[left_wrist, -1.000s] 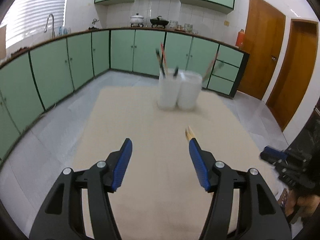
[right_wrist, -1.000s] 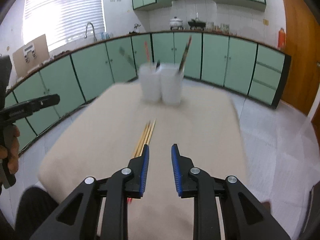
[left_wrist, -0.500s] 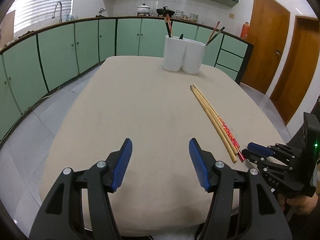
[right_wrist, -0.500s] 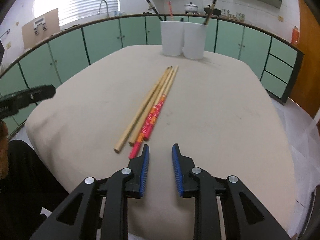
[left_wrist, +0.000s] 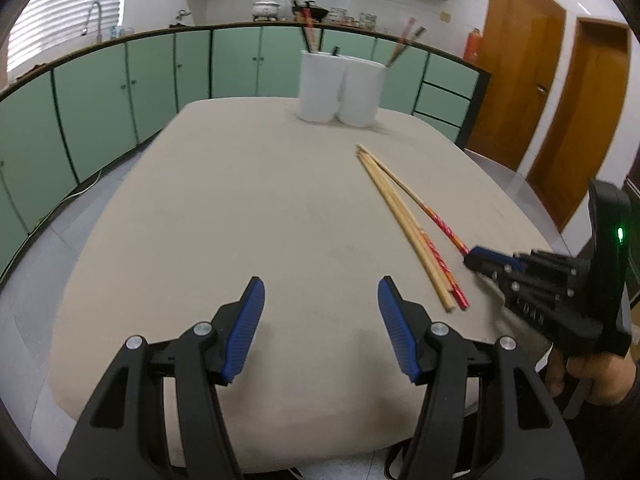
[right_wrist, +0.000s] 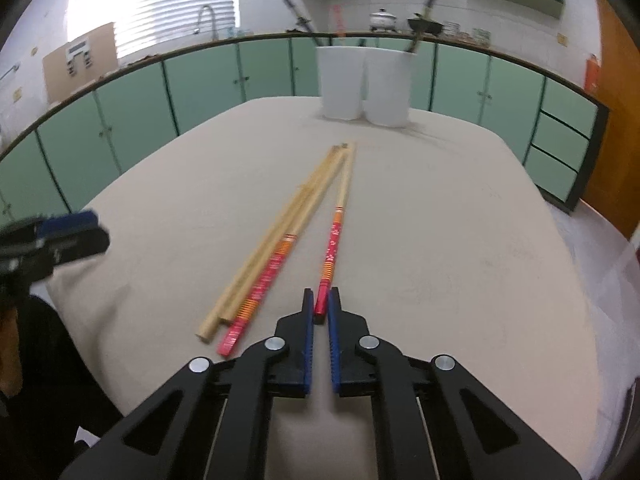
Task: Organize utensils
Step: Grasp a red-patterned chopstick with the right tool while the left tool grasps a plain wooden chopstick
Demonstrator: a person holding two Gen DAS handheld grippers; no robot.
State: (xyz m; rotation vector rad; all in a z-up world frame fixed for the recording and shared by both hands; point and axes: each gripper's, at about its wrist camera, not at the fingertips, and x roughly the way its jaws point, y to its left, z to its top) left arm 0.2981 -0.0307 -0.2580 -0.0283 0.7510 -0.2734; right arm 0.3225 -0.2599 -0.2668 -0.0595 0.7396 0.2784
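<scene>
Since a second ago both claws have come down toward the tabletop (right_wrist: pixel 440 208). Nearest, the right claw (right_wrist: pixel 321 304) is clamped on the red end of one chopstick (right_wrist: pixel 334 236), angled away from the other three chopsticks (right_wrist: pixel 276 248) to its left. Left claw (left_wrist: pixel 320 312) stands apart, empty. Far off stand two white holders (right_wrist: pixel 364 84).

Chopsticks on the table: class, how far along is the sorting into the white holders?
Done: some utensils already stand in the two white holders. In hand: the right gripper is shut on one red-handled chopstick. Left: three chopsticks still lie on the table; the left gripper is open and empty.
</scene>
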